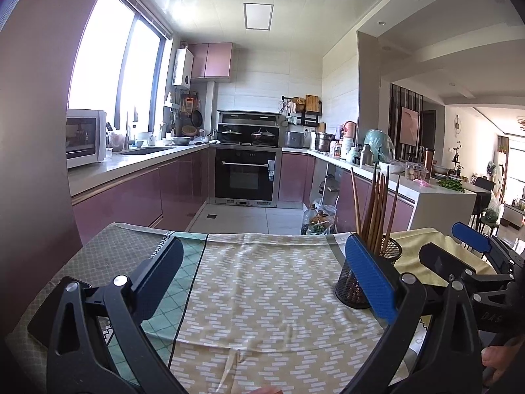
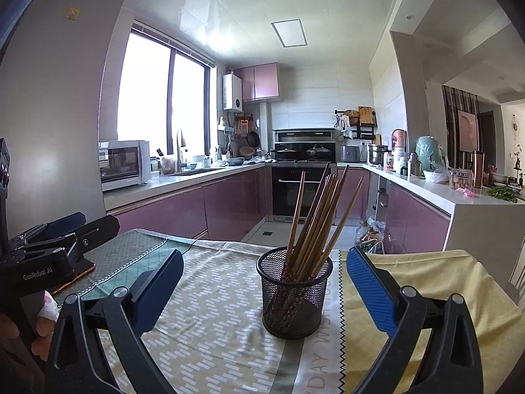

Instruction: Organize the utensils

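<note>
A round black wire-mesh cup [image 2: 294, 292] stands upright on the tablecloth [image 2: 210, 328], a woven cloth printed with small white dashes on tan, beside a plain yellow cloth [image 2: 410, 282] with a zigzag edge. Inside the cup, a bundle of slim brown wooden chopsticks [image 2: 315, 216] leans up and to the right, their patterned ends down against the mesh.

My right gripper [image 2: 264, 290] is spread wide, its 2 fingers flanking the cup without touching it; the right finger [image 2: 370, 292] carries a textured blue pad, the left one looks dark and smooth. It holds nothing.

My left gripper [image 1: 262, 282] is also spread wide and empty over the dashed cloth, with the cup [image 1: 364, 275] just behind its blue-padded finger [image 1: 369, 275]; I cannot tell whether they touch.
</note>
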`<state>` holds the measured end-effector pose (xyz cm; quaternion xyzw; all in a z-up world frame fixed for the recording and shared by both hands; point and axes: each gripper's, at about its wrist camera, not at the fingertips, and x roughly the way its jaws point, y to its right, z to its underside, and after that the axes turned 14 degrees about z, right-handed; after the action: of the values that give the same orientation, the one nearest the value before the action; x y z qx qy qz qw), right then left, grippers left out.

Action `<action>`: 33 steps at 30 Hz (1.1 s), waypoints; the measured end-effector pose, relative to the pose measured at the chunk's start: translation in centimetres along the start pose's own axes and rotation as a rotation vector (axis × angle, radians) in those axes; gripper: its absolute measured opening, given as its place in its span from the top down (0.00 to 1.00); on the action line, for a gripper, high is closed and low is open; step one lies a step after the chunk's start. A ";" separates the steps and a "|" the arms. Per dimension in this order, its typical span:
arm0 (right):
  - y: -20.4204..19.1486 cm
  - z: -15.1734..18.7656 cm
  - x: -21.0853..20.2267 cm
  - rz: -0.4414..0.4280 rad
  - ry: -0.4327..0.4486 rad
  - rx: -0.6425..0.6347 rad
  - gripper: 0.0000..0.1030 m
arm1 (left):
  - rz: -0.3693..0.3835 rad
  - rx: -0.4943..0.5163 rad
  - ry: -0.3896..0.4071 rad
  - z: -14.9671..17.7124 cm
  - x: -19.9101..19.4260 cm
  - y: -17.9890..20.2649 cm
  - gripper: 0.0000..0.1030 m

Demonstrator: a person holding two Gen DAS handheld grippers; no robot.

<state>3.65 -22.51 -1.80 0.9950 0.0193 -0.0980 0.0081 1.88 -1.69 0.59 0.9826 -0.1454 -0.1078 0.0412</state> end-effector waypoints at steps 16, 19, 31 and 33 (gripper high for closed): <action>-0.2 -0.3 -0.3 0.000 0.009 0.009 0.07 | -0.004 0.005 -0.001 0.0 -0.2 0.4 0.06; -0.2 -0.3 -0.3 0.001 0.010 0.008 0.07 | -0.003 0.005 -0.003 0.0 -0.2 0.3 0.06; 0.0 -0.1 -0.1 0.003 0.006 0.015 0.07 | -0.003 0.005 -0.004 0.0 -0.1 0.4 0.06; 0.0 -0.1 -0.1 0.003 0.005 0.016 0.07 | -0.003 0.003 -0.003 0.0 -0.2 0.4 0.06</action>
<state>3.54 -22.47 -1.70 0.9953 0.0168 -0.0955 0.0003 1.63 -1.98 0.64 0.9827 -0.1442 -0.1092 0.0392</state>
